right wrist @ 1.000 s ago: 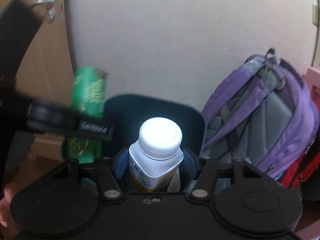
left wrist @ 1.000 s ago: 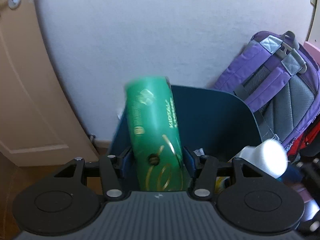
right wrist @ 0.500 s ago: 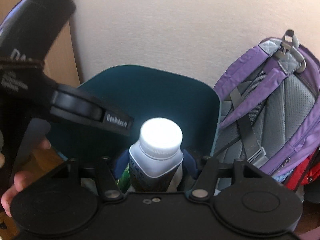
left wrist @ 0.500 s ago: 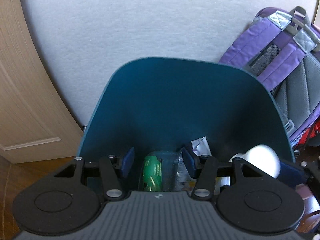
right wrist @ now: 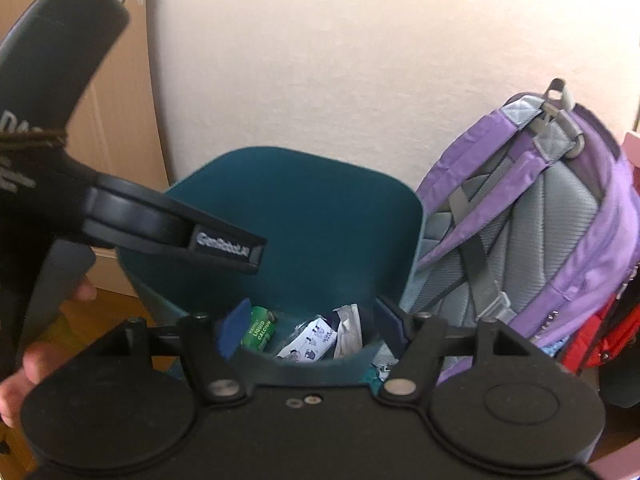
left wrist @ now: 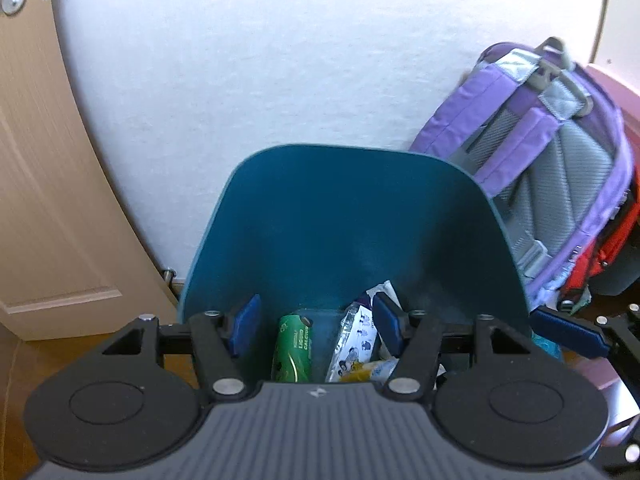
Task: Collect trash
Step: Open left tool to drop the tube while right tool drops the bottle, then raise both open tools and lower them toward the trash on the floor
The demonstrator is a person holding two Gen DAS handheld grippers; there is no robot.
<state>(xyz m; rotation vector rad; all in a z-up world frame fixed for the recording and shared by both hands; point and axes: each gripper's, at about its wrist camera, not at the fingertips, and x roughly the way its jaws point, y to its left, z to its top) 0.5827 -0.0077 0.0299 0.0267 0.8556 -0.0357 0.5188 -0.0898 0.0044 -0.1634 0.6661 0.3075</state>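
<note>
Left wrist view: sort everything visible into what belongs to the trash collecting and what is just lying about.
Belongs to the job:
- teal bin
- green can lying in the bin
- printed wrapper in the bin
- left hand-held gripper, jaws opening, nothing between them

Just lying about:
- purple backpack beside the bin
- red bag
- wooden door

Teal bin (right wrist: 320, 216), green can (right wrist: 260, 334) inside, purple backpack (right wrist: 540, 240) beside
</note>
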